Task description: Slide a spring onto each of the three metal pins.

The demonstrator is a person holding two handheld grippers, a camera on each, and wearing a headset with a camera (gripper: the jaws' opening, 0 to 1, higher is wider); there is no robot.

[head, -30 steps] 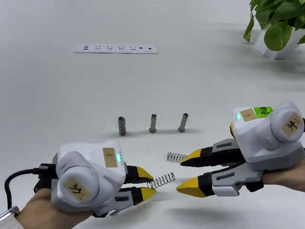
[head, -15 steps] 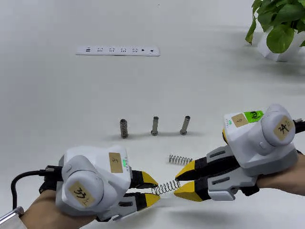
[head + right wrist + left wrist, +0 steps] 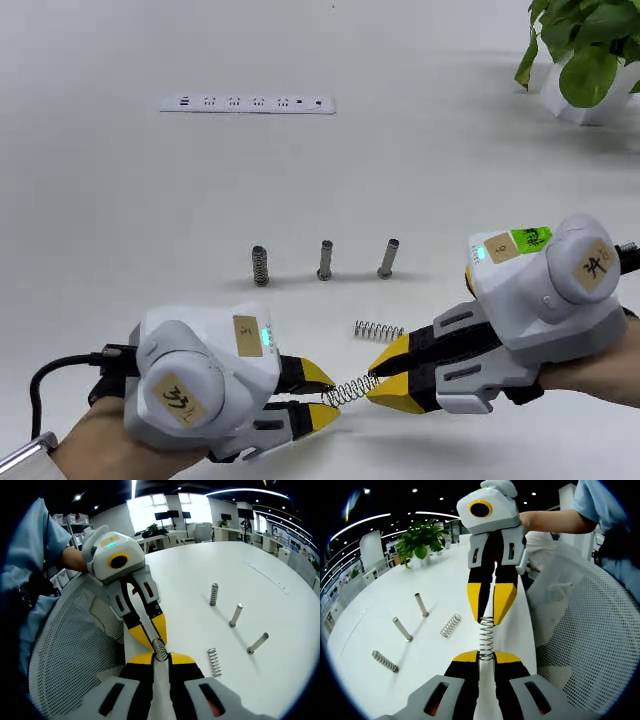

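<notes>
White surface. Spring near of pins: left gripper jaws clamped on one end, right gripper jaws clamped on other. Risk: uneven pull stretches it, or release flings it.

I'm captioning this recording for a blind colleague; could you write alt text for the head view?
The left claw and right claw each grip one end of a spring held between them, low over a white table. A second spring lies just beyond, then three metal pins standing in a row, the leftmost pin already wearing a spring.
</notes>
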